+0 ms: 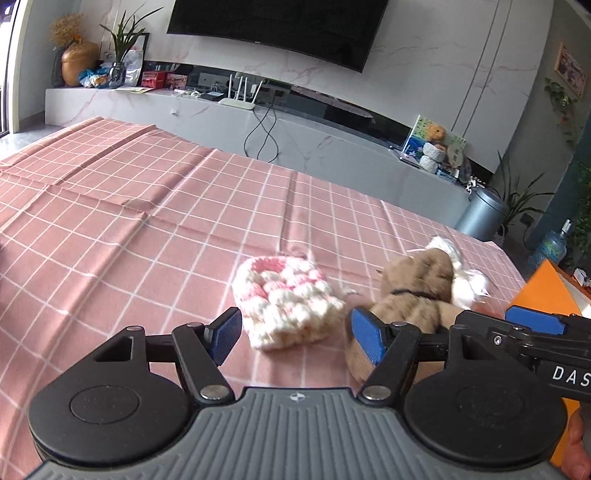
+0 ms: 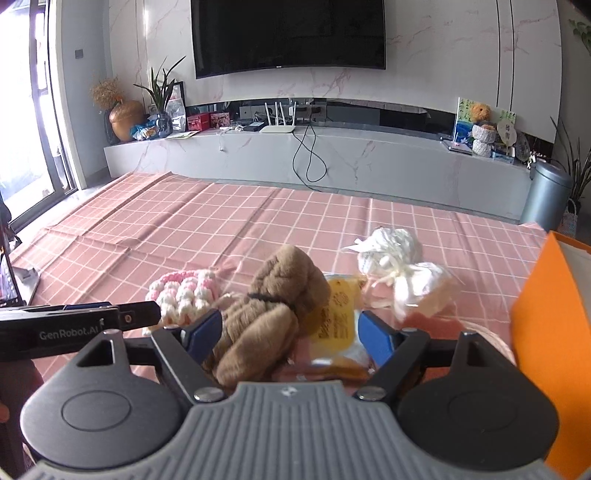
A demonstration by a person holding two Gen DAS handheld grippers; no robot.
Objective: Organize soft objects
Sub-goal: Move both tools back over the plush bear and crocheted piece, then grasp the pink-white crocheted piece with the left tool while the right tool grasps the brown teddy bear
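A pale marble-veined wall carries a large dark television. Below it runs a long low grey cabinet, with a gold vase and a leafy plant at its left end and a white router near the middle. Daylight enters through a glass door on the left. A grey bin stands by the cabinet's right end.

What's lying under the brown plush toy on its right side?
A clear packet with a yellow label pokes out from under the brown plush toy, on the pink checked cloth. How far it runs under the toy is hidden.
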